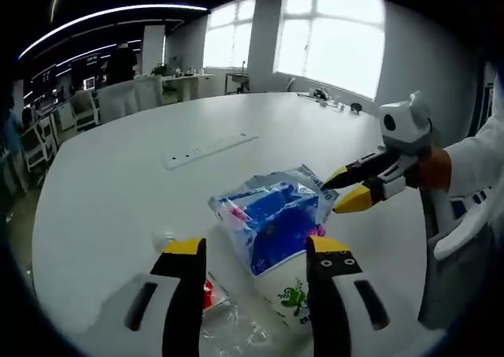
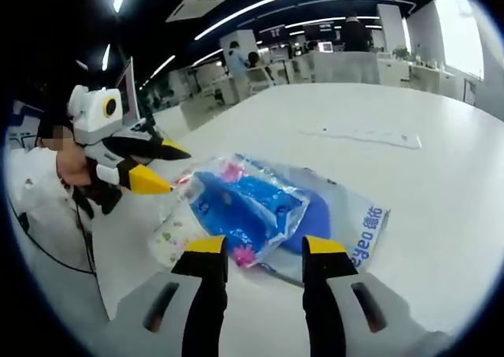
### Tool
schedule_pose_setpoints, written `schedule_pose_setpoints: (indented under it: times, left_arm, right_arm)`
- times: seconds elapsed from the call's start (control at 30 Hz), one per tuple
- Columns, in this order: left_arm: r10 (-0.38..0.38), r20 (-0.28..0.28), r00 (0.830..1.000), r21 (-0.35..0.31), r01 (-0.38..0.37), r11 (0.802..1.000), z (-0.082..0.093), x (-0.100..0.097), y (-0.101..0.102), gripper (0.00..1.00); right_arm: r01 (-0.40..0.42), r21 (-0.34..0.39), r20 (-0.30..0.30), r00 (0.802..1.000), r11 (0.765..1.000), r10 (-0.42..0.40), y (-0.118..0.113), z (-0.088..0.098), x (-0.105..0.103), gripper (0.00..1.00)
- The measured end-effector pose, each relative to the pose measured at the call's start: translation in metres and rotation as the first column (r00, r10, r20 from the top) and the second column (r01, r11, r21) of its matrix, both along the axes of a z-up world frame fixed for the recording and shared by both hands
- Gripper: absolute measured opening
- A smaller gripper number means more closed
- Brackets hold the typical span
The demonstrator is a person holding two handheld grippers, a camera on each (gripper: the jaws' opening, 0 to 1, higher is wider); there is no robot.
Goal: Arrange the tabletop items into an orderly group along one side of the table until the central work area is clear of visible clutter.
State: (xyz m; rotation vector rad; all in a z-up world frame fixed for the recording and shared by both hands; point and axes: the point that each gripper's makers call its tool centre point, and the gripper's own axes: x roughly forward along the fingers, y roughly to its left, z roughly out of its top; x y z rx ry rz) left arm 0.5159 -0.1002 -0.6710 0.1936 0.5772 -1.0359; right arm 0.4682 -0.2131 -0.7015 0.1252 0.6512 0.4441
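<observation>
A clear plastic bag of blue and pink packs (image 1: 272, 215) (image 2: 244, 203) lies on the white table (image 1: 118, 191) (image 2: 441, 207). In the right gripper view it rests on a white pouch with blue lettering (image 2: 366, 227). A white pack with green print (image 1: 295, 298) (image 2: 175, 232) sticks out from under it. My left gripper (image 1: 256, 248) (image 2: 167, 170) is open, its jaws standing on either side of the bag's near end. My right gripper (image 2: 265, 247) (image 1: 335, 194) is open at the bag's opposite edge, the bag's rim between its fingertips (image 2: 206, 247).
A red item in crinkled clear wrap (image 1: 209, 298) and a small white round object (image 1: 163, 237) lie by my left jaw. A white power strip (image 1: 209, 150) (image 2: 370, 136) lies farther out. A person's white sleeve (image 1: 476, 164) is at the table edge. Desks and chairs (image 1: 87, 109) stand beyond.
</observation>
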Motion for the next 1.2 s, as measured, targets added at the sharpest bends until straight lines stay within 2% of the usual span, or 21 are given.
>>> schedule_pose_setpoints:
  times: [0.2,0.3,0.4,0.8,1.07,1.2]
  left_arm:
    - [-0.028,0.034,0.999,0.071,0.026,0.997,-0.012,0.005,-0.005,0.43]
    - [-0.034,0.029,0.999,0.069,0.031,0.997,-0.014,0.004,-0.007,0.41]
    - [-0.036,0.033,0.999,0.098,0.033,0.995,-0.02,0.005,-0.006,0.37]
    - [-0.019,0.022,1.0,0.112,0.016,0.994,-0.026,0.011,-0.006,0.24]
    - [-0.015,0.013,1.0,0.131,0.013,0.991,-0.032,0.011,-0.004,0.15]
    - [-0.015,0.015,1.0,0.127,0.013,0.992,-0.032,0.011,-0.004,0.11]
  right_arm:
    - [0.012,-0.007,-0.012,1.0,1.0,-0.012,0.001,-0.008,0.002,0.32]
    - [0.014,-0.006,-0.023,1.0,1.0,-0.014,0.002,-0.011,0.003,0.31]
    - [0.02,-0.009,-0.029,0.999,1.0,-0.02,0.003,-0.014,0.003,0.28]
    - [0.03,0.002,-0.037,0.999,1.0,-0.03,0.006,-0.02,0.005,0.19]
    - [0.033,-0.006,-0.036,0.999,0.999,-0.033,0.005,-0.022,0.005,0.06]
    - [0.044,-0.003,-0.031,0.999,0.999,-0.045,0.003,-0.022,0.006,0.04]
